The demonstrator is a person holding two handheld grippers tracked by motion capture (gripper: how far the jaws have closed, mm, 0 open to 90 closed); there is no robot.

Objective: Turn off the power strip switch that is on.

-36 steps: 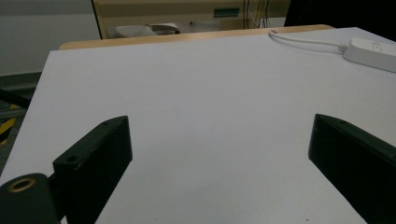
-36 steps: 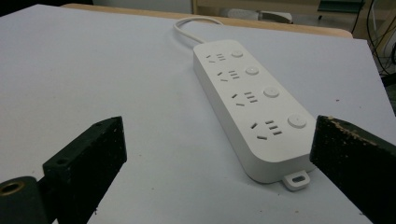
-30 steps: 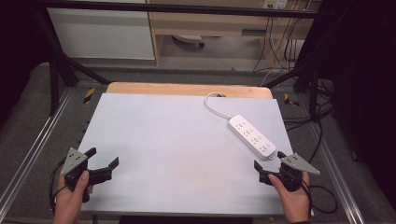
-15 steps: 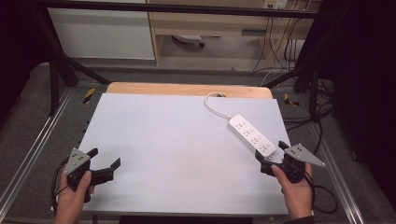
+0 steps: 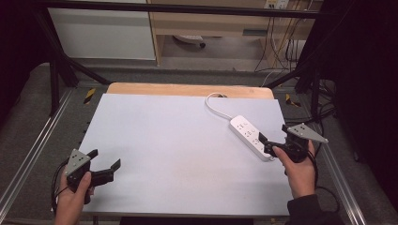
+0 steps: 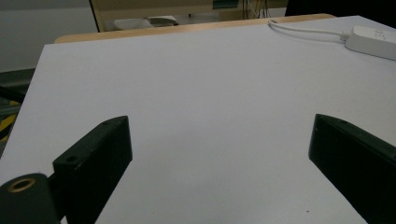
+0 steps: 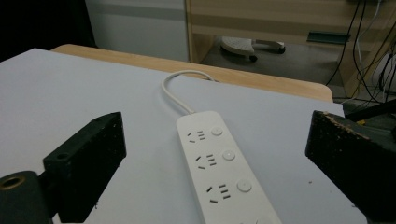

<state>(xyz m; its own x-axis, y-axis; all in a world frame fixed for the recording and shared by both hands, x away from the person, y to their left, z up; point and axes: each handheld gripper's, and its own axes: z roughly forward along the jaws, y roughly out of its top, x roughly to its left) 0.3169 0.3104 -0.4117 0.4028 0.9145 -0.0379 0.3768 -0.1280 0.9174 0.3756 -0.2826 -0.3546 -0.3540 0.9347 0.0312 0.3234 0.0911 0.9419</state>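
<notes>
- Right tongs (image 5: 272, 139): we hold them at the desk's right edge, jaws spread wide, gripping nothing. In the right gripper view the two black jaws stand either side of the power strip, w/ the strip's near end between them; no contact that we can see.
- Left tongs (image 5: 104, 165): we hold them at the near-left corner of the desk, jaws parted wide, nothing between them. In the left gripper view they hang over bare white surface, the strip far off at top right.
- Our hands: right hand (image 5: 298, 168) wraps the right grip from below; left hand (image 5: 75, 199) does the same at bottom left. Dark sleeve on the right forearm.
- Power strip (image 5: 251, 137): white, long, lying flat on the desk's right half, set on a diagonal, near end pointing to the right tongs. Three socket groups, each w/ a round button beside it, seen in the right gripper view.
- Cord (image 5: 217, 104): white, runs from the strip's far end, curves and goes over the desk's back edge.
- Desk (image 5: 178, 140): white top sheet, wooden board showing along the far edge.
- Beyond: metal rails both sides, dark frame posts, grey floor, cabinet and loose cables at the back.
</notes>
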